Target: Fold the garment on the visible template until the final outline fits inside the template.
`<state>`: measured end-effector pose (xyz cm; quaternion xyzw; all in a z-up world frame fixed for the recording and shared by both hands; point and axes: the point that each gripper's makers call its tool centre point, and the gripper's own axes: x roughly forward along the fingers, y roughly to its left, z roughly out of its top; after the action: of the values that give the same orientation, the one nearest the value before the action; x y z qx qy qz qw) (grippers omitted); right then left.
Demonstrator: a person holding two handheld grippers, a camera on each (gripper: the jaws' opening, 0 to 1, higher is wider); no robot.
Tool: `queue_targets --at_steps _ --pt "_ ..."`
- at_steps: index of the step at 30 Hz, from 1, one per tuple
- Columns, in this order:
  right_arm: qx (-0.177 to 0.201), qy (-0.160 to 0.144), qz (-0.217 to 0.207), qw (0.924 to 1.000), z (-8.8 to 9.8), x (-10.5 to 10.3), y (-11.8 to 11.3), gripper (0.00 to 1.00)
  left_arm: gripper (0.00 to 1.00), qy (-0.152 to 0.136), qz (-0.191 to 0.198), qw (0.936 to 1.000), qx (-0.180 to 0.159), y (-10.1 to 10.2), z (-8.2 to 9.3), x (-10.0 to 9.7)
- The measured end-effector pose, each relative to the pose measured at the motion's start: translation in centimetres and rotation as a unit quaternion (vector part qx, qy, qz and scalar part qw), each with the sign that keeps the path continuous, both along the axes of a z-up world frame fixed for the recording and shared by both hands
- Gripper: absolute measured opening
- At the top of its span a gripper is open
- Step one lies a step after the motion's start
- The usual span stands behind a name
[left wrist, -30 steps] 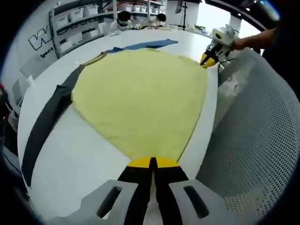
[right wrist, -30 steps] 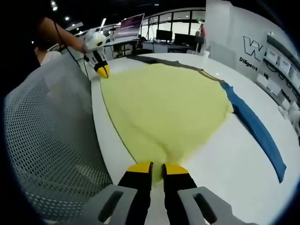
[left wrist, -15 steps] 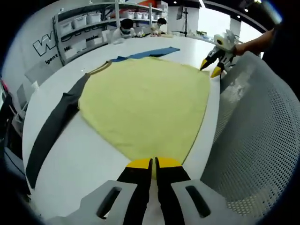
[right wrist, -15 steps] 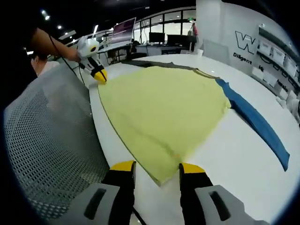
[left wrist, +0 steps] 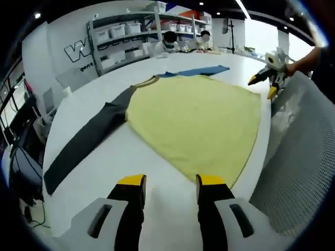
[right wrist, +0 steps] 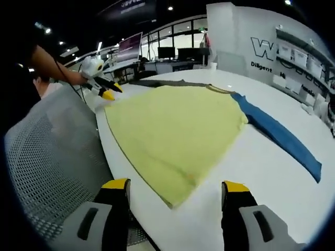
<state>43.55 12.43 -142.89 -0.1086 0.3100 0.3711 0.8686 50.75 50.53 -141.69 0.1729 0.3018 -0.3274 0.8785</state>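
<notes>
Hovering jaws-wide and empty-handed over the flat garment point(left wrist: 196, 123) on the desk point(left wrist: 104, 172), left gripper point(left wrist: 170, 183) and right gripper point(right wrist: 175, 185) need fresh hem grips before folding.

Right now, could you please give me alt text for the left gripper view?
A yellow garment with one grey sleeve and one blue sleeve lies flat on a white table. The left gripper hovers open near its hem.
</notes>
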Motion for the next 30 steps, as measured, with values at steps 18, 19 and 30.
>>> queue_targets --at_steps 18,19,30 --pt "0.022 -0.014 -0.060 0.9979 0.9 2.3 -4.3 0.94 0.69 -0.018 0.192 0.9787 -0.071 7.9 1.3 3.6" --pt "0.023 -0.014 -0.061 0.9977 0.9 2.4 -4.5 0.95 0.68 -0.021 0.196 0.9777 -0.073 8.2 1.6 3.9" --pt "0.027 -0.027 -0.104 0.9938 2.0 3.9 -7.3 0.98 0.66 -0.028 0.217 0.9724 -0.080 9.2 2.6 6.0"
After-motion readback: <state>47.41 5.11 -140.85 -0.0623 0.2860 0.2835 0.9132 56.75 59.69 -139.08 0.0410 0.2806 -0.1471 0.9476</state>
